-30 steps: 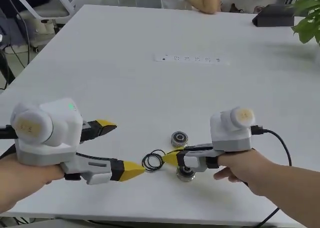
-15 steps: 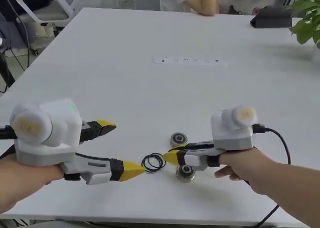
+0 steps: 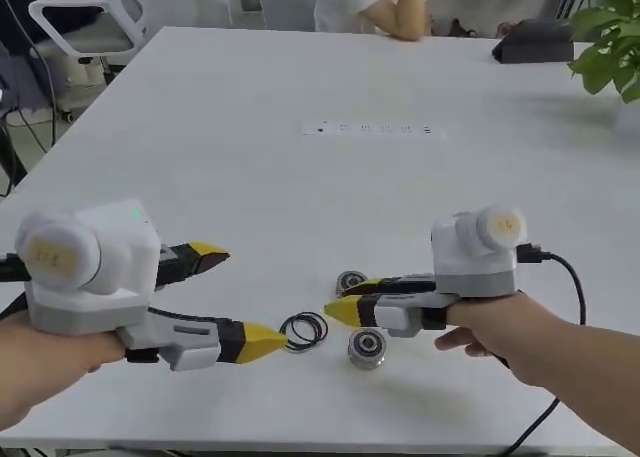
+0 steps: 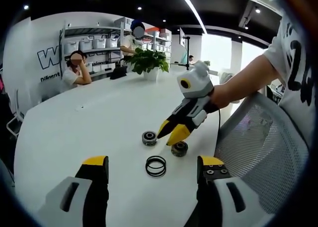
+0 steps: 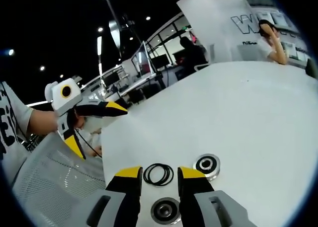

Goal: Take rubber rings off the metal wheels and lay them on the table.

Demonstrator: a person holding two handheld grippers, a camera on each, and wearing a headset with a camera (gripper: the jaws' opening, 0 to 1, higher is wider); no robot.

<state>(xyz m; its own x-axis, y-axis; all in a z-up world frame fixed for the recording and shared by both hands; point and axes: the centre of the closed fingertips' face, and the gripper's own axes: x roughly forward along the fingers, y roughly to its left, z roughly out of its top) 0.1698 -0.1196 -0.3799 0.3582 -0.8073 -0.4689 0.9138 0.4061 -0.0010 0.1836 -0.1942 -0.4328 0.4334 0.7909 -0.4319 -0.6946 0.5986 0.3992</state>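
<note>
We find the left gripper (image 3: 240, 295) with its jaws spread wide, nothing between them, held above the near edge of the white table (image 3: 250, 147). The right gripper (image 3: 352, 299) has its jaws parted by a narrower gap and grips nothing. Its tips lie between the two metal wheels.

The rubber rings (image 3: 304, 329), thin black overlapping loops, lie flat on the table between the two grippers' tips, apart from both wheels. One metal wheel (image 3: 350, 281) sits just beyond the right gripper's tips, the other metal wheel (image 3: 367, 345) just nearer than them. We cannot tell whether either wheel carries a ring.

Writing: in the left gripper view a large letter "W" (image 4: 47, 58) shows on the far wall. The rest of that word is cut off and the smaller line beneath is too blurred to read. The person's white shirt (image 4: 297, 63) bears dark printed characters, only partly in view.
</note>
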